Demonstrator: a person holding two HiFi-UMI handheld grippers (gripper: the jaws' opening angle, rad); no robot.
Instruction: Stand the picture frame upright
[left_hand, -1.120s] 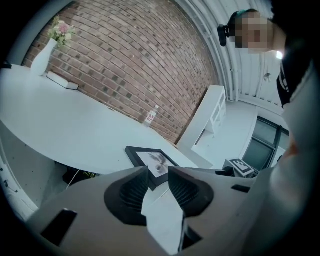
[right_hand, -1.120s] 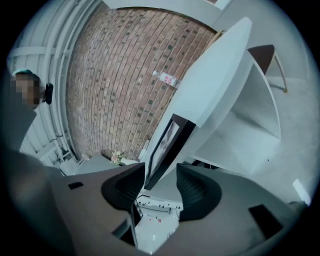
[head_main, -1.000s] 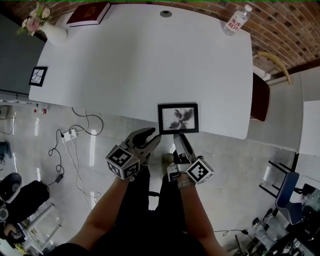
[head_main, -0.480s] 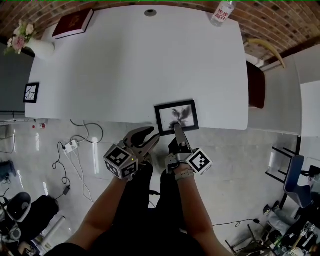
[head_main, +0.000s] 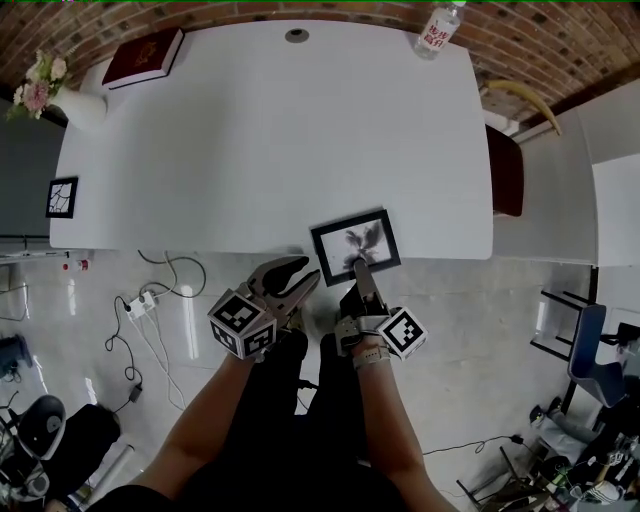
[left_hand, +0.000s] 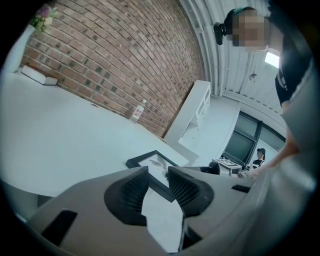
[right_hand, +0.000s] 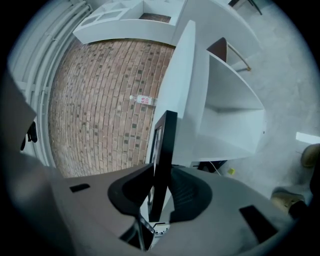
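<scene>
Head view: picture frame (head_main: 355, 246) on the table's (head_main: 250, 140) near edge. Red book (head_main: 143, 56), vase (head_main: 80, 108) and bottle (head_main: 435, 30) stand along the far edge.
Left gripper view: left gripper (left_hand: 158, 172), jaws partly apart, empty.
Right gripper view: right gripper (right_hand: 161, 172), jaws just closed further, clamping the picture frame edge-on.

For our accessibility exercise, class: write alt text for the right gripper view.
The right tongs, which have just been closing, grip the edge of a black picture frame seen edge-on. Beyond it are the white table, a water bottle and a brick wall.
</scene>
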